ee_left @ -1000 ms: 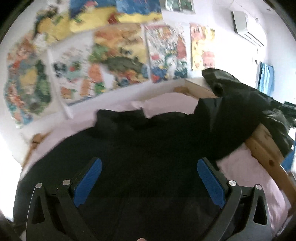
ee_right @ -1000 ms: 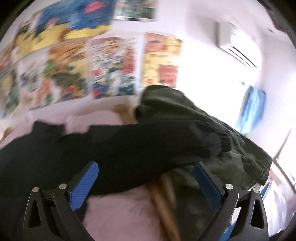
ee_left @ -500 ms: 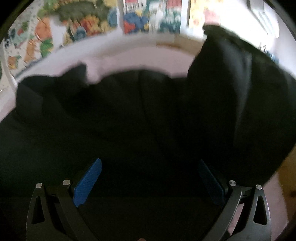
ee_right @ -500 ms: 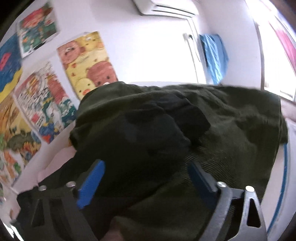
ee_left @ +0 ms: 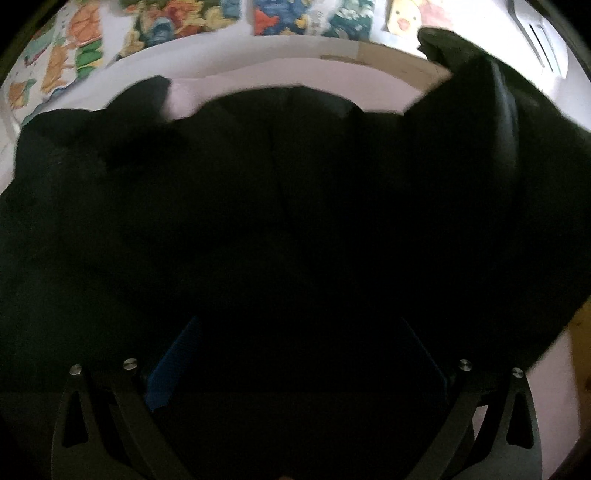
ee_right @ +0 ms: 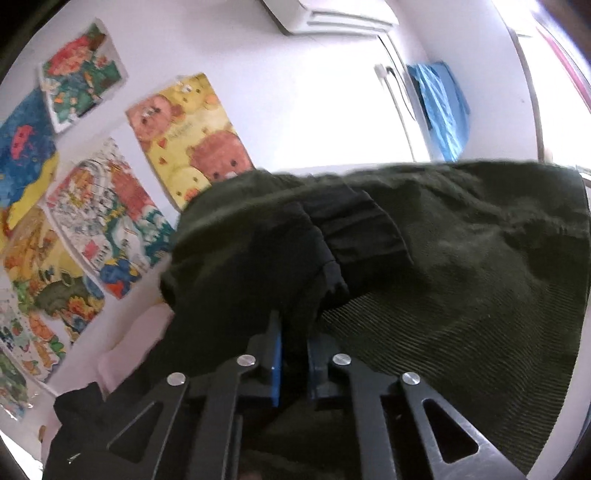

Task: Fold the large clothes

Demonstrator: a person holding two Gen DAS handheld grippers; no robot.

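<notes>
A: What is the right gripper (ee_right: 293,354) doing?

B: Its blue pads are pinching a fold of the black sweatshirt (ee_left: 258,206), close to the ribbed cuff (ee_right: 354,236) of the sleeve. The sleeve is draping over a dark green corduroy garment (ee_right: 461,295), so I am guessing the grip is there to pull it clear and lay it inward for a fold.

A: And the left gripper (ee_left: 295,354)?

B: Its jaws are standing wide, pads apart, hovering low over the sweatshirt's body with nothing between them. It is probably getting ready to pin or take the cloth.

A: Where is the sweatshirt lying?

B: It is spreading across a bed with a pale pink sheet (ee_left: 280,75), one sleeve running off to the side over a wooden bed frame (ee_left: 399,66).

A: And the room?

B: Colourful cartoon posters (ee_right: 110,206) are covering a white wall, an air conditioner (ee_right: 332,14) is sitting high up, and a blue cloth (ee_right: 443,110) is hanging beside it.
</notes>
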